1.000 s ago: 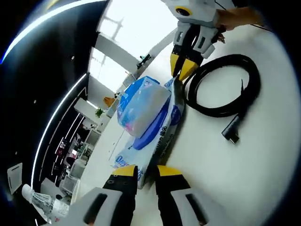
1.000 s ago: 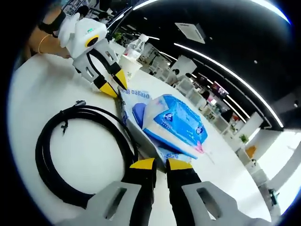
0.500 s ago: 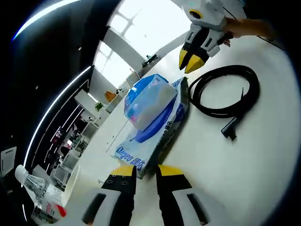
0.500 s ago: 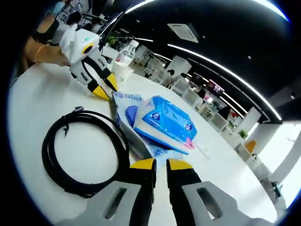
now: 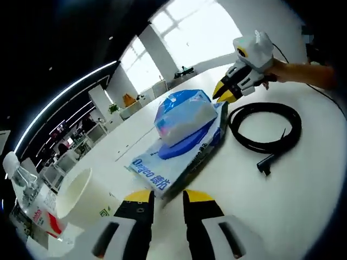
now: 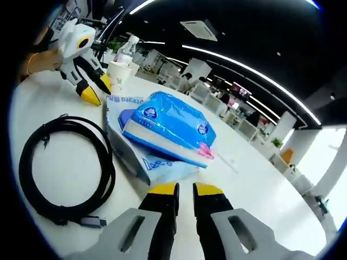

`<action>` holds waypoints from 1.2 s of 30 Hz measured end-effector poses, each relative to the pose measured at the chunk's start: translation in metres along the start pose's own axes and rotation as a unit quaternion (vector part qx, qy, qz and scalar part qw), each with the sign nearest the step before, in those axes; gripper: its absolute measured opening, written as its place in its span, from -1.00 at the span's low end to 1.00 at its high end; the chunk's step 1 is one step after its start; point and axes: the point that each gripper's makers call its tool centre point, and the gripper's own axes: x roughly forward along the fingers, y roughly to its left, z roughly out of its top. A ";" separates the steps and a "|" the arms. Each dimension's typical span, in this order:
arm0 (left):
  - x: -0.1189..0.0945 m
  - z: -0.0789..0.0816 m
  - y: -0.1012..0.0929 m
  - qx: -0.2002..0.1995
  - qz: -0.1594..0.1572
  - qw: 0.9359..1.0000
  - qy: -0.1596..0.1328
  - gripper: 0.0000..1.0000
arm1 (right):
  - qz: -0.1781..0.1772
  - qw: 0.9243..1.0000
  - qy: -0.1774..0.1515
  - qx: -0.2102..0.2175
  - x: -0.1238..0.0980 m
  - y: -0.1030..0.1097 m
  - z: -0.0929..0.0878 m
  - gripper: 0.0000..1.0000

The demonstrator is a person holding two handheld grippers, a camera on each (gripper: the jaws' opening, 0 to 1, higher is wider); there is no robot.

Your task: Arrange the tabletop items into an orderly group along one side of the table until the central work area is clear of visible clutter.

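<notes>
A flat white-and-blue tissue pack (image 5: 181,162) (image 6: 145,161) lies on the white table (image 5: 282,206), with a soft blue tissue pack (image 5: 181,115) (image 6: 165,125) on top of it. A coiled black cable (image 5: 265,129) (image 6: 59,168) lies beside them. My left gripper (image 5: 165,197) (image 6: 96,91) sits just off one end of the flat pack, jaws close together with nothing between. My right gripper (image 6: 186,189) (image 5: 225,95) is off the opposite end, also shut and empty.
A white paper cup (image 5: 81,194) (image 6: 116,73) stands near my left gripper, with a plastic bottle (image 5: 13,176) (image 6: 126,51) behind it. A person's hand (image 5: 303,73) holds the right gripper. Bare table (image 6: 260,195) stretches beyond the packs.
Both grippers have drawn back a little from the ends of the flat pack. The views have swung, and the paper cup now shows in the left gripper view.
</notes>
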 end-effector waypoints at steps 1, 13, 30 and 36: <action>0.000 -0.001 0.000 -0.014 0.002 1.000 0.003 -0.57 | -0.001 1.000 0.001 0.001 0.001 -0.001 -0.001 -0.83; 0.007 -0.004 0.004 -0.096 -0.017 0.995 -0.001 -0.54 | -0.002 1.000 0.000 0.022 0.026 -0.011 -0.006 -0.84; 0.010 -0.005 -0.003 -0.108 -0.043 0.993 -0.010 -0.83 | 0.007 0.998 -0.015 0.055 0.034 -0.004 -0.002 -1.00; 0.011 -0.005 -0.001 -0.096 -0.042 0.994 -0.013 -0.86 | 0.010 0.998 -0.021 0.062 0.034 -0.004 0.001 -1.00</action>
